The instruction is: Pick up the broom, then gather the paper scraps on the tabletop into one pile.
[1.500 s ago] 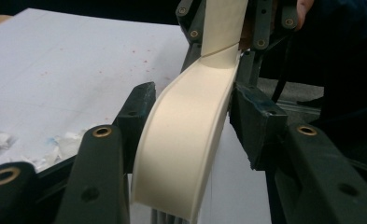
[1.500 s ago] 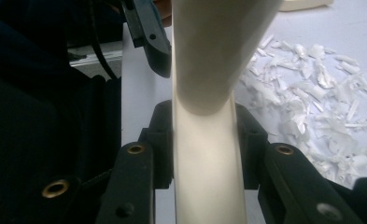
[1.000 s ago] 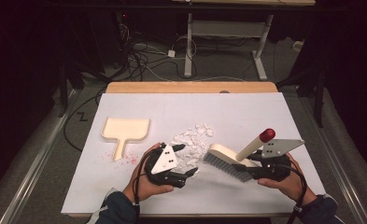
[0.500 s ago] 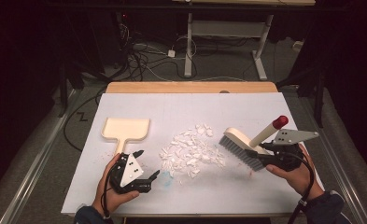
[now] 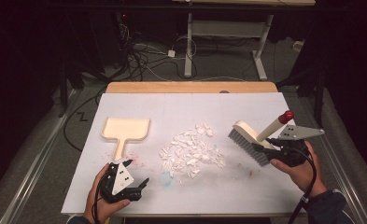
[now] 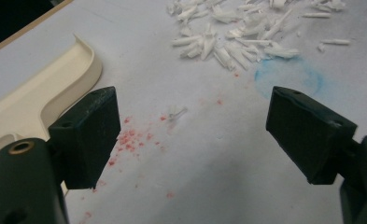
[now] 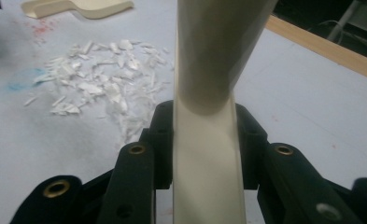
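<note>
Brush (image 5: 248, 140): cream hand brush with grey bristles and a red-tipped handle, at the right side of the table, tilted, bristle end lowest and pointing toward the scraps; held off to the right of the pile, apart from it. In the right gripper view its handle (image 7: 208, 140) runs straight up between the jaws.
Table (image 5: 246, 100): white sheet over a wooden top, a strip of wood showing along the far edge; faint red specks near the dustpan handle, a pale blue smudge in front of the pile.
Dustpan (image 5: 125, 130): cream, flat on the sheet at the left, open end facing away from the person, handle pointing back toward the left gripper. In the left gripper view its rim (image 6: 85, 53) lies just beyond the left-hand jaw, not touched.
Paper scraps (image 5: 190, 151): loose white pile at mid-table, between dustpan and brush, touching neither.
Right gripper (image 5: 284, 149): in the person's right hand at the right edge; jaws pinched on the brush handle from both sides.
Left gripper (image 5: 127, 179): in the left hand near the front left, low over the sheet, just behind the dustpan handle; jaws spread wide, nothing between them but bare sheet and red specks.
</note>
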The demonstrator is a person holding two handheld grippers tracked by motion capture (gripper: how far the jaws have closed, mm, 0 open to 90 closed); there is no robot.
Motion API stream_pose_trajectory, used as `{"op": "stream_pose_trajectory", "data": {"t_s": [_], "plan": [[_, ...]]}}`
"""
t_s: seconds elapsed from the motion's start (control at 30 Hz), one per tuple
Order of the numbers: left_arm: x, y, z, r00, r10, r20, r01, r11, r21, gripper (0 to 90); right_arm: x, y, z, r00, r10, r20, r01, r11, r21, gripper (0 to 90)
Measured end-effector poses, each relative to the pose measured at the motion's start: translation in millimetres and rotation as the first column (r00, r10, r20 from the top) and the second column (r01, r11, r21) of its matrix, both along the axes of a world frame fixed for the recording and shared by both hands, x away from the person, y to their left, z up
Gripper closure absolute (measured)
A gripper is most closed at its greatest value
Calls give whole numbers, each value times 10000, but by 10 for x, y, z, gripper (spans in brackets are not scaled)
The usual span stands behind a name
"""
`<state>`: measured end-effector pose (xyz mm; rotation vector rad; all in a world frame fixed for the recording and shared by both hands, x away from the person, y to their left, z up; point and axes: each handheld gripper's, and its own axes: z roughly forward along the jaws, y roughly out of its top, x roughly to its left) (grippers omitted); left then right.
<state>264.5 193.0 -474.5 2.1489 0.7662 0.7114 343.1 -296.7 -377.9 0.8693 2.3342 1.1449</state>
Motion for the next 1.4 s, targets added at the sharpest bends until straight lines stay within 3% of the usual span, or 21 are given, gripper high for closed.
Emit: {"op": "stream_pose_trajectory", "data": {"t_s": [0.3, 0.47, 0.57, 0.63, 0.67, 0.7, 0.77, 0.8, 0.87, 0.9, 0.93, 0.97, 1.03, 1.07, 1.27, 1.4], "plan": [[25, 3, 2, 9999, 65, -80, -65, 10000, -45, 170, 90, -11, -31, 9984, -505, 255, 519, 9970, -574, 680], [20, 0, -2, 9997, 128, -189, -130, 9999, -112, 171, 288, 41, -67, 9940, -939, 558, 999, 9879, -1184, 680], [15, -24, -11, 9998, 50, -166, -49, 10000, 67, 171, 378, 80, -84, 9911, -1152, 671, 1234, 9830, -1359, 680], [24, -33, -13, 9998, 0, -183, 2, 10000, 87, 170, 521, 197, -116, 9877, -1276, 904, 1423, 9731, -1809, 680], [29, -37, -15, 9999, -10, -163, 11, 9999, 101, 170, 521, 197, -116, 9877, -1276, 904, 1423, 9731, -1809, 680], [33, -37, -14, 9999, -21, -162, 23, 9999, 138, 171, 620, 309, -153, 9867, -1305, 964, 1491, 9635, -2221, 680], [33, -37, -18, 9998, -19, -193, 21, 9999, 100, 170, 668, 372, -179, 9870, -1245, 1019, 1461, 9589, -2432, 680], [31, -35, -20, 9998, -33, -198, 35, 9999, 149, 171, 761, 496, -235, 9858, -1274, 1095, 1540, 9461, -2848, 680], [28, -34, -27, 9998, -45, -209, 48, 9998, 181, 170, 806, 554, -261, 9859, -1239, 1126, 1528, 9406, -3032, 680], [28, -35, -28, 9997, -49, -227, 53, 9998, 175, 170, 844, 612, -287, 9849, -1243, 1204, 1570, 9348, -3187, 680], [29, -34, -28, 9997, -69, -230, 74, 9998, 196, 170, 914, 719, -331, 9831, -1230, 1355, 1636, 9225, -3497, 681], [31, -37, -30, 9997, -78, -232, 83, 9997, 213, 171, 948, 765, -352, 9825, -1262, 1373, 1678, 9195, -3555, 681], [38, -49, -41, 9995, -112, -292, 119, 9996, 261, 170, 986, 808, -374, 9830, -1213, 1377, 1634, 9204, -3553, 681], [40, -56, -47, 9994, -129, -330, 138, 9995, 268, 170, 1057, 902, -420, 9834, -1138, 1411, 1591, 9151, -3706, 681], [52, -57, -53, 9992, -174, -366, 184, 9995, 256, 170, 1164, 1170, -479, 9859, -883, 1425, 1381, 9094, -3923, 681], [58, -51, -61, 9990, -169, -416, 178, 9996, 211, 170, 1170, 1347, -521, 9892, -481, 1386, 990, 9160, -3888, 681]]}}
